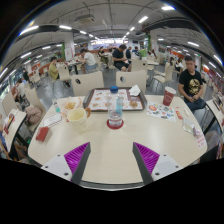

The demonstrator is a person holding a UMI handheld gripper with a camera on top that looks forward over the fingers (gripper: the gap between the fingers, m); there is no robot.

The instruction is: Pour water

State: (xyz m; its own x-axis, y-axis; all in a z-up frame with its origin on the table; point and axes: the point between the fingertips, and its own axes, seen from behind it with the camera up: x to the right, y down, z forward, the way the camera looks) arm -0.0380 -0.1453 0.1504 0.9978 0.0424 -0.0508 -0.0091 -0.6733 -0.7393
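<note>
A clear water bottle (115, 111) with a red cap and a blue label stands upright on the round beige table (110, 150), beyond my fingers and midway between them. A yellow cup (78, 119) stands to its left, and a red cup (169, 96) sits farther off at the right. My gripper (112, 158) is open over the near part of the table, its purple pads (76, 156) wide apart with only bare tabletop between them. It holds nothing.
A dark tray (113, 100) with dishes lies behind the bottle. A wooden tray (66, 106) with items sits at the left, a red object (42, 133) near the left rim. A person in black (191, 84) sits at the right; chairs and more people fill the hall behind.
</note>
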